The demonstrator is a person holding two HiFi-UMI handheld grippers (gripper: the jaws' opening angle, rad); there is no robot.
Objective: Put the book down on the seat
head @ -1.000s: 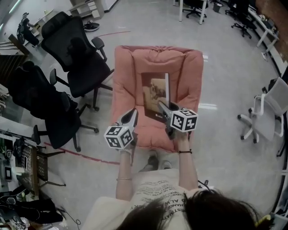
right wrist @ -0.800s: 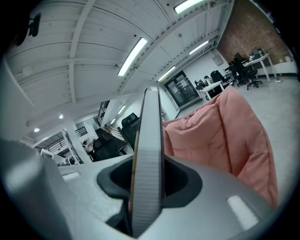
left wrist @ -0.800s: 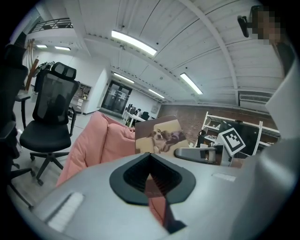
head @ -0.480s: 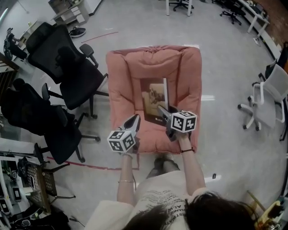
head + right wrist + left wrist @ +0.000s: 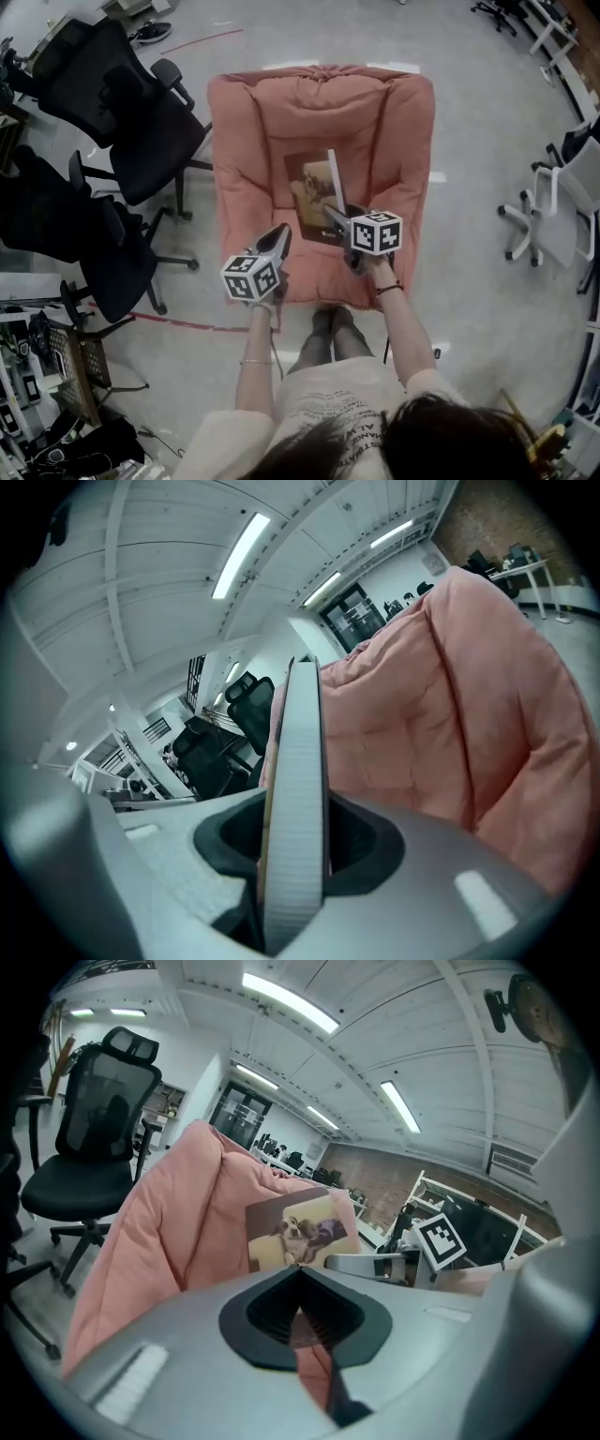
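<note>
The book (image 5: 309, 192) stands on edge over the middle of the pink seat (image 5: 253, 150), cover facing 9 o'clock, white page block up. We can't tell if its lower edge touches the cushion. Vs a sec ago little has changed: it's still upright, and only our view has moved in over the seat. The right gripper (image 5: 332, 214), at the book's 5 o'clock, has its jaws clamped on the book; no release yet. The left gripper (image 5: 279, 234), at 7 o'clock, has its jaws together, empty, apart from the book. We judge the lay-down is still pending. Black office chairs (image 5: 131, 103) stand at 9–10 o'clock.
</note>
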